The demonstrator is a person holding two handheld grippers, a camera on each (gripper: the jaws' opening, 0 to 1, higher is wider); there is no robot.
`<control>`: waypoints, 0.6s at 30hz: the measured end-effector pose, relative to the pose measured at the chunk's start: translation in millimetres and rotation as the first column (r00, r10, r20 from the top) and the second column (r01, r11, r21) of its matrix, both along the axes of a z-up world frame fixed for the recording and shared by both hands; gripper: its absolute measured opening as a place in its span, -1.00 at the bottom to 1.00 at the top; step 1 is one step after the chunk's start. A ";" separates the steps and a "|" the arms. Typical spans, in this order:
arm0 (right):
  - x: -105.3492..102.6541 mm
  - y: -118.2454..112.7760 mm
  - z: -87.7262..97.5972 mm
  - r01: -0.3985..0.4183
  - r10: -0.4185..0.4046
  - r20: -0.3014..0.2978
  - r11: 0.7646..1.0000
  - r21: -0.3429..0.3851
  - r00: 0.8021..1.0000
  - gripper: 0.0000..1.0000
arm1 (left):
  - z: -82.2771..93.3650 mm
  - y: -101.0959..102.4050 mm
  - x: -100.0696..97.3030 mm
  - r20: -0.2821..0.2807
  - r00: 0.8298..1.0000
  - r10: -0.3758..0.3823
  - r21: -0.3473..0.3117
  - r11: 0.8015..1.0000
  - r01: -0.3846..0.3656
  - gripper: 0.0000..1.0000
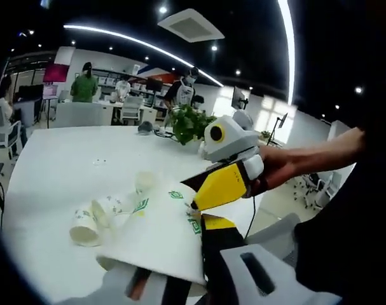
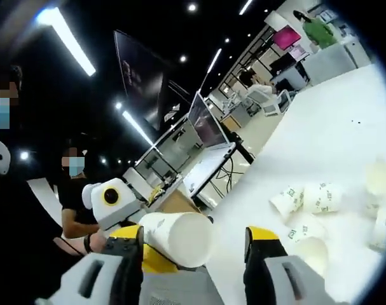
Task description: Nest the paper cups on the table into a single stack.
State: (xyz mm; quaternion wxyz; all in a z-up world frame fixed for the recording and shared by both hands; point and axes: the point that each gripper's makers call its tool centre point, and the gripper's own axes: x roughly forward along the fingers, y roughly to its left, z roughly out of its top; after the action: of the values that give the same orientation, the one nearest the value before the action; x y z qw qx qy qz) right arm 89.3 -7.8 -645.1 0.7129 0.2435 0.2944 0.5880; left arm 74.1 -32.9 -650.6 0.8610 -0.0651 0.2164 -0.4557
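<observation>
Setting: A white table [image 1: 59, 159] was pictured in an open-plan office, with several paper cups lying loose on it.

Left gripper: In the left gripper view, a large white cup [image 1: 158, 238] was seen held close to the lens by the left gripper [image 1: 180, 279]; the jaws appeared closed on it, though their tips were hidden by the cup.

Right gripper: The right gripper [image 1: 205, 197], yellow-tipped, was shown reaching in from the right, its tip touching that cup's printed wall. In the right gripper view its jaws [image 2: 196, 254] stood apart, with the held cup [image 2: 177, 236] seen between them but not clearly pinched; whether anything was clamped could not be told.

Loose cups: A small cluster [image 1: 100, 219] was left on its side on the table beyond the held cup; in the right gripper view the scattered cups [image 2: 313, 206] were spread near the right side.

Progress: The task was judged to be at an early stage: one cup lifted, several not yet nested, no finished stack visible.

Edges and room: The table's near edge ran just below the cluster; a potted plant [image 1: 189, 124] stood well apart, and broad bare tabletop was left open behind.
</observation>
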 end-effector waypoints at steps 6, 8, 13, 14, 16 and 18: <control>10.9 -18.7 3.1 0.126 -0.126 0.000 0.992 0.032 0.992 0.31 | -9.1 -0.2 -2.8 -0.029 1.000 -0.008 0.026 1.000 0.009 -1.00; 12.0 -25.3 1.9 0.147 -0.147 0.017 0.989 0.018 0.989 0.34 | -9.7 -0.7 -1.8 -0.042 0.999 -0.010 0.027 1.000 0.011 -1.00; 18.9 -50.8 -14.7 0.219 -0.205 0.118 0.968 -0.122 0.972 0.46 | -9.0 -3.6 3.0 -0.053 0.998 -0.017 0.036 0.999 0.018 -1.00; 19.1 -57.1 -18.6 0.234 -0.213 0.141 0.960 -0.155 0.967 0.47 | -8.5 -5.3 3.3 -0.056 0.998 -0.021 0.040 0.999 0.023 -1.00; 18.1 -67.3 -24.9 0.254 -0.216 0.187 0.944 -0.211 0.958 0.51 | -9.3 -8.2 3.5 -0.059 0.998 -0.031 0.053 0.998 0.034 -1.00; 16.2 -78.0 -30.5 0.279 -0.222 0.228 0.924 -0.261 0.948 0.55 | -11.6 -9.4 4.8 -0.066 0.997 -0.037 0.065 0.997 0.042 -1.00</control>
State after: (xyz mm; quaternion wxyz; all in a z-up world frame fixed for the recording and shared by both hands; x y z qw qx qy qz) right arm 105.6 -85.8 -675.6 0.8358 0.1134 0.2726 0.4629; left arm 78.9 -42.3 -662.2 0.8460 -0.0472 0.2605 -0.4629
